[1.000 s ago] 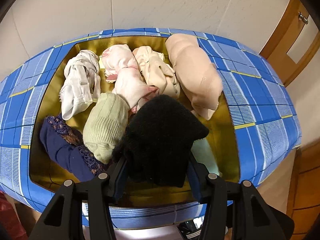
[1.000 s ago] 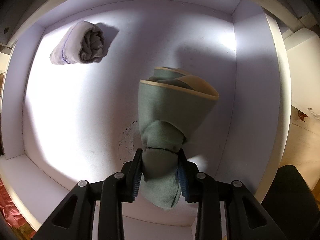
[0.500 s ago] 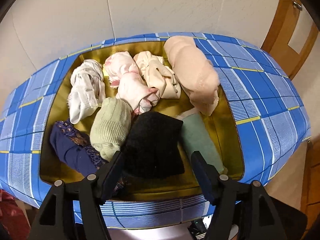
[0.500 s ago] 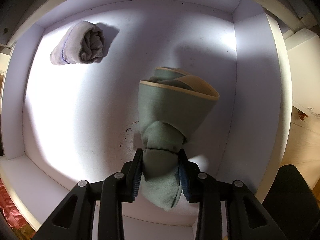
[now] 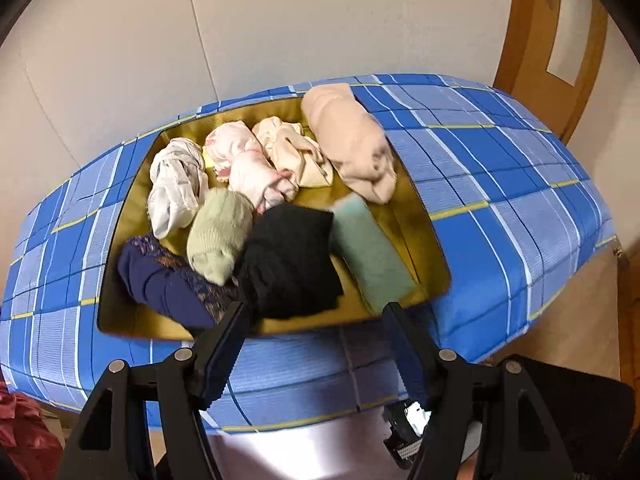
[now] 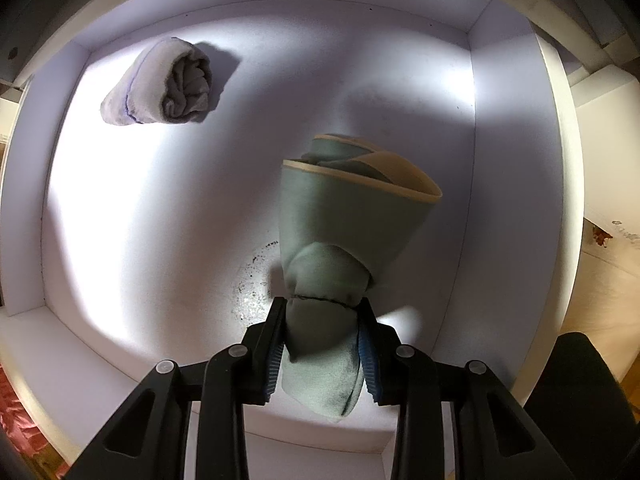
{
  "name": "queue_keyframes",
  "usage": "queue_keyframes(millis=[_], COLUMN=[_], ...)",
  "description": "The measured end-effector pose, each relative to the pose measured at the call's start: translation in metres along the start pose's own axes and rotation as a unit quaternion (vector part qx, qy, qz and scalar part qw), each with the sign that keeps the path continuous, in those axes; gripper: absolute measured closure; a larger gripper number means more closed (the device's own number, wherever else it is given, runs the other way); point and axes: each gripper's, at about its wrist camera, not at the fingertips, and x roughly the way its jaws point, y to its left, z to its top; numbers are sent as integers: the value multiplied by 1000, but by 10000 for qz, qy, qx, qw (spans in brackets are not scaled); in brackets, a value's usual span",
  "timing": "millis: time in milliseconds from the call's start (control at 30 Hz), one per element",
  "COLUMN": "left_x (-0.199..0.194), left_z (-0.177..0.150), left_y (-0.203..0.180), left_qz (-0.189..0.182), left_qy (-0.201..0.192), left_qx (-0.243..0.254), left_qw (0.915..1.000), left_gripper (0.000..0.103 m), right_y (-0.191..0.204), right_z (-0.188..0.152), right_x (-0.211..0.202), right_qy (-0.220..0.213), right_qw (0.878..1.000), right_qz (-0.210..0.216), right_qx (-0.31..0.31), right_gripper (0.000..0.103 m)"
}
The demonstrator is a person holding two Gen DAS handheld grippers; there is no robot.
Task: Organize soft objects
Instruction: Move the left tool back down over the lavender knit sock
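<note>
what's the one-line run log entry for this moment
left gripper: open, empty, above black sock bundle in box | right gripper: shut on green sock bundle over white drawer

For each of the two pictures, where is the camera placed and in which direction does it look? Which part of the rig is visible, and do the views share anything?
Left wrist: on the left gripper, looking steeply down at rolled clothes in a gold-lined bin with a blue plaid cover; its two open fingers show.
Right wrist: on the right gripper, looking straight down into a white drawer with a grey rolled towel; its fingers clamp a green roll.
Shared: no object appears in both.
</note>
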Motion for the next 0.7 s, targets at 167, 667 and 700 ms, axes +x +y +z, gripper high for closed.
queue_keyframes(millis=[167, 667, 700], left_x=[-7, 61, 68], left_z=[-21, -147, -154], left_y=[-5, 14, 15], left_qz=[-135, -322, -308], left_qy=[-40, 927, 1019], left_qx=[5, -735, -761], left_qw=[9999, 9925, 9914], left_gripper=[33, 33, 33], right_y=[2, 1, 0], right_z=[-1, -3, -3], right_x=[0, -2, -3], right_qy=[-9, -64, -71], right_qw=[10000, 9999, 9998], right_qz=[-20, 94, 135], right_qx=[-8, 105, 136], right_gripper=[68, 66, 65])
